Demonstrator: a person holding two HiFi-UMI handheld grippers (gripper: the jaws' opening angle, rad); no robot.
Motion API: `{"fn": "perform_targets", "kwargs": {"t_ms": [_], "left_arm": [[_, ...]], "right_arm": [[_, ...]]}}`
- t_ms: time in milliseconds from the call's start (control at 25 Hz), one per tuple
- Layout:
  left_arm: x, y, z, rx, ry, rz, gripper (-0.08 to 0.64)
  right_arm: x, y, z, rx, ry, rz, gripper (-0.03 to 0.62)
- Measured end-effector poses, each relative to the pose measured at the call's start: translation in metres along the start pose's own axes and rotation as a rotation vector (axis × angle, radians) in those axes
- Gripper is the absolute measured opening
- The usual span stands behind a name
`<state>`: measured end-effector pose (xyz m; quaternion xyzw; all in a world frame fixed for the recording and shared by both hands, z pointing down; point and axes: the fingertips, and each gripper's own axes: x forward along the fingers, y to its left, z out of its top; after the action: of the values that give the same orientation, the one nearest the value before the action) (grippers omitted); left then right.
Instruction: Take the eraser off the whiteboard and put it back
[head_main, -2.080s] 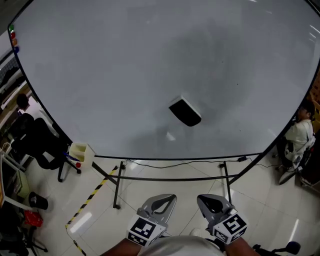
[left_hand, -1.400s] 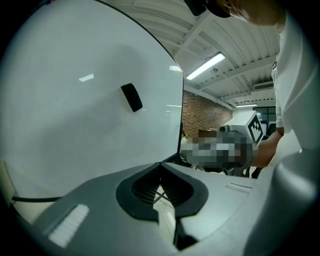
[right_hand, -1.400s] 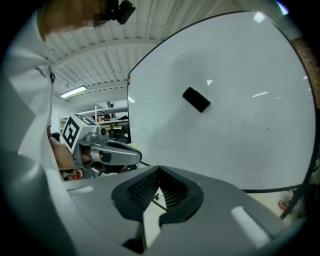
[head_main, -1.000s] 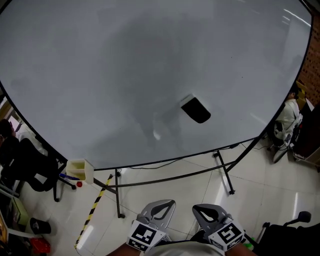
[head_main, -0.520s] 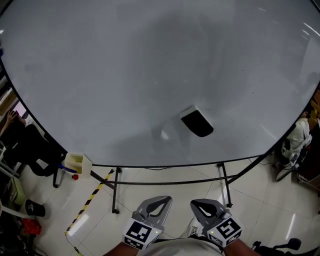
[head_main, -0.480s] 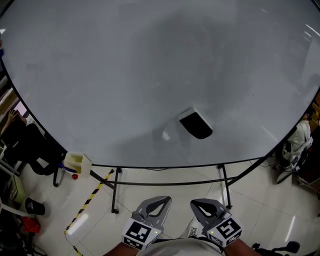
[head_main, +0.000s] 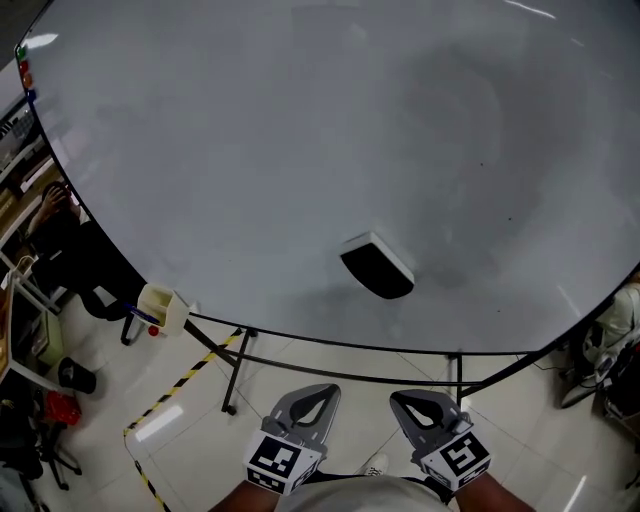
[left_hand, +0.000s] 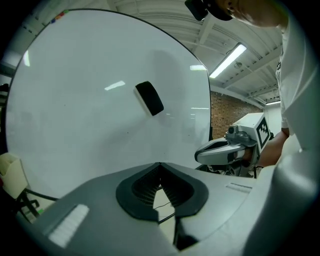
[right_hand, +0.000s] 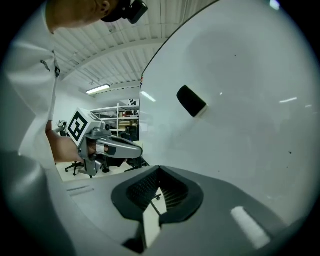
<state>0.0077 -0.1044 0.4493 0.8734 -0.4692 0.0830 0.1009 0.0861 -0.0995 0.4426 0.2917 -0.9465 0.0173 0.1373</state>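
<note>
Bearing square markers (head_main: 278, 461), left gripper (head_main: 318, 391) and right gripper (head_main: 409, 398) face eraser (head_main: 377, 268).

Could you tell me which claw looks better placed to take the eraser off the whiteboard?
Probably right: in the head view the eraser sits slightly nearer the right claw than the left claw. Both are shut and empty.
</note>
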Motion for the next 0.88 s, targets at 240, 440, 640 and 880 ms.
{"fn": "perform_targets", "kwargs": {"t_ms": [240,440,640,880], "left_arm": [[0.001,0.003,0.0,-0.01,0.025,-0.063,0.017],[0.001,0.016,0.01,0.034,0.026,-0.134,0.017],[-0.006,0.025,0.019,0.043,-0.002,-0.189,0.017],[-0.013,0.03,0.024,0.07,-0.012,-0.214,0.017]], "right_arm": [[0.01,-0.002,0.0,-0.039,0.025,-0.062,0.006],[0.017,-0.006,0.012,-0.038,0.007,-0.175,0.026],[0.023,-0.001,0.019,-0.094,0.033,-0.256,0.054],[0.023,-0.01,0.056,-0.283,0.063,-0.374,0.091]]}}
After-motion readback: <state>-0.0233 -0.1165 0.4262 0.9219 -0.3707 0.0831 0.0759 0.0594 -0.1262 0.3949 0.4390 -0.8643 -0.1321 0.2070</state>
